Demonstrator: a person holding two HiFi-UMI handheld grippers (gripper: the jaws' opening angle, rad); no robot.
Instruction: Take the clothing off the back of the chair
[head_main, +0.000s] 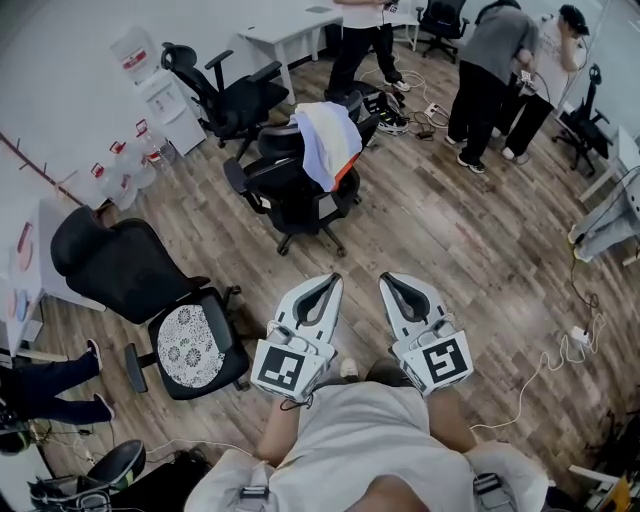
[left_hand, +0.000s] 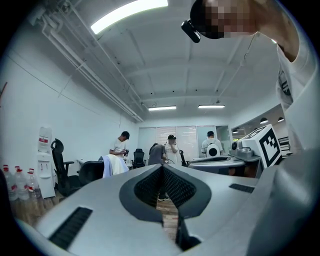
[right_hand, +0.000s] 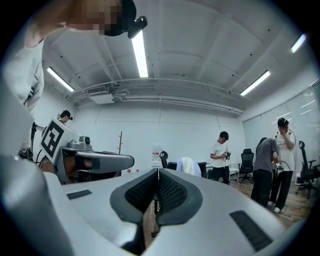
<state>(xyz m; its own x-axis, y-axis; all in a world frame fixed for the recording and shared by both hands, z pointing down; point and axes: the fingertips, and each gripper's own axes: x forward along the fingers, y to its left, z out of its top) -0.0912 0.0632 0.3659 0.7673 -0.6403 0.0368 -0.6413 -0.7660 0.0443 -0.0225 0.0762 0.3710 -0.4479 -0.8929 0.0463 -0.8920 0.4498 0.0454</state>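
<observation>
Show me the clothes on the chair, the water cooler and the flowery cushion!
clothes (head_main: 325, 140), head view, middle of the draped cloth.
water cooler (head_main: 170, 110), head view, its white body.
flowery cushion (head_main: 190, 343), head view, its middle.

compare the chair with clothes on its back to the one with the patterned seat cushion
The draped chair carries light clothing over its backrest; the cushioned chair has a bare backrest. The cushioned chair has a patterned cushion on its seat; none shows on the draped chair. Both are black wheeled office chairs.
</observation>
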